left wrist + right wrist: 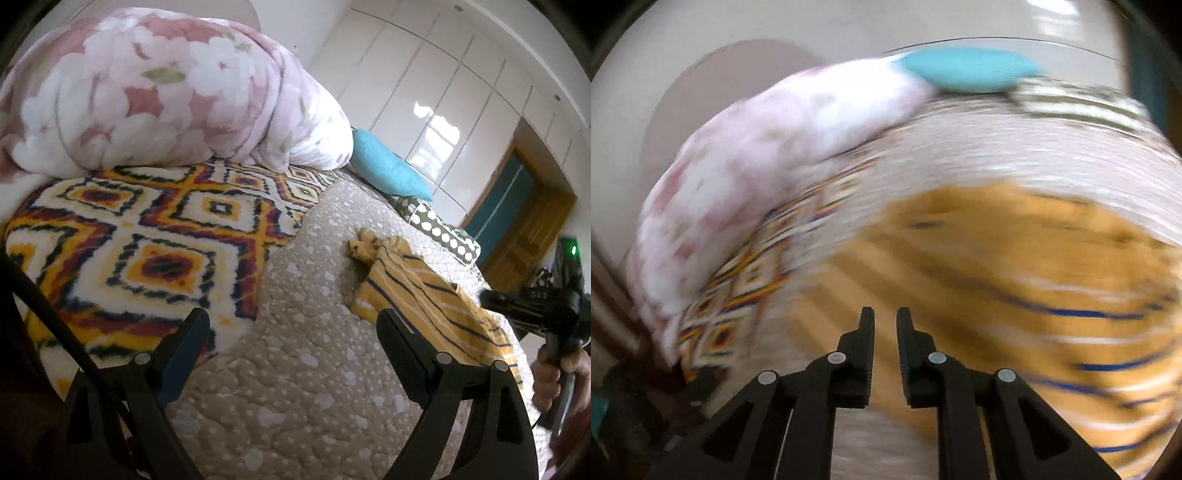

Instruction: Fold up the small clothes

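A small yellow garment with dark blue and white stripes (424, 291) lies on the beige quilted bedcover (314, 369), right of centre in the left wrist view. My left gripper (291, 325) is open and empty, held above the quilt just left of the garment. The right gripper's body (535, 299) shows at the right edge, held by a hand beyond the garment. In the blurred right wrist view the garment (1015, 280) fills the right half. My right gripper (885, 317) hovers over its left part with jaws nearly closed, a narrow gap between them, holding nothing.
A patterned fleece blanket (147, 236) covers the bed's left side. A bundled pink floral duvet (166, 92) sits behind it. A turquoise pillow (384, 166) and a dotted cushion (439, 225) lie at the far edge. White wardrobes and a wooden door (517, 229) stand beyond.
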### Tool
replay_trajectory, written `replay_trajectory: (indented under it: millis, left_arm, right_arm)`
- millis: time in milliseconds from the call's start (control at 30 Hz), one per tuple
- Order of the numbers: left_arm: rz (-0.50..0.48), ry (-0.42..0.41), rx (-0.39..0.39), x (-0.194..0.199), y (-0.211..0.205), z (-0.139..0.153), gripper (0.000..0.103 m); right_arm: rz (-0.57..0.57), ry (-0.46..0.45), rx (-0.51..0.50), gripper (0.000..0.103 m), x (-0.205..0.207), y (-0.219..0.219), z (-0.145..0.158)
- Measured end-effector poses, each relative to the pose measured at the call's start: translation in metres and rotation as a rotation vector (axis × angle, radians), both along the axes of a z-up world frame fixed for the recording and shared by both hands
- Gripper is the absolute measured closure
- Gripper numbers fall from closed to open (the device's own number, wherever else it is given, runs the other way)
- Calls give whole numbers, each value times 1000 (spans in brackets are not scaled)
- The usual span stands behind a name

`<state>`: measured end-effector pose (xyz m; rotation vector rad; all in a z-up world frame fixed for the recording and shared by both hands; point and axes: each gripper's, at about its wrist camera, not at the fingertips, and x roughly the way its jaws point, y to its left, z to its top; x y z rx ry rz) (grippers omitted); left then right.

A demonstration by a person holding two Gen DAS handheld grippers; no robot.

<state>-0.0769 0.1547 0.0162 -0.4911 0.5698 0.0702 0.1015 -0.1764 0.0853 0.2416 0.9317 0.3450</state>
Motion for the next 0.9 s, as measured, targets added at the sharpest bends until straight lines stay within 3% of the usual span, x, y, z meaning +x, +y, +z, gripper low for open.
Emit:
replay_trajectory:
  millis: [67,133,167,200,233,267,300,333,367,400,500,633,767,900]
  left_arm:
    - [-15,4,21,1,-6,0,12]
    - [-30,8,49,3,-14,0,12]
    - [-38,11,62,4,-18,0,12]
    - [-43,14,77,4,-21,0,12]
    - [-46,18,92,4,-24,0,12]
    - [-48,22,109,4,-27,-1,12]
    - [-48,34,129,5,-31,-1,12]
    - [-51,47,135,7,-32,-2,12]
    - [-60,68,135,9,-35,-2,12]
    - [-71,81,132,10,-38,0,12]
    - [-122,96,150,12,-51,8,12]
    - [-228,101,198,27,-84,27,12]
    - [-354,128,201,66,-119,45,12]
    - [-388,167,270,118,-150,48,12]
  right_arm:
    - [-128,32,-21,88,6,-59,-9]
    - [-228,97,-83,82,14,-112,-27]
    - [-275,136,-101,84,16,-138,-38]
    - [-312,155,-85,97,15,-164,-46]
    - [-340,152,-58,103,12,-184,-47]
    - [-384,142,-64,103,6,-201,-43]
    - [-441,132,-131,103,0,-212,-36]
    - [-512,126,-268,86,-6,-219,-28]
    - [-543,113,-356,80,-12,-227,-21]
    - [-532,98,-350,75,-19,-236,-15]
    - [-473,90,-197,73,-51,-265,0]
    - [-374,84,-58,57,-89,-264,-3]
    - [-290,95,69,57,-111,-247,-25]
    - [-248,91,65,57,-123,-226,-48]
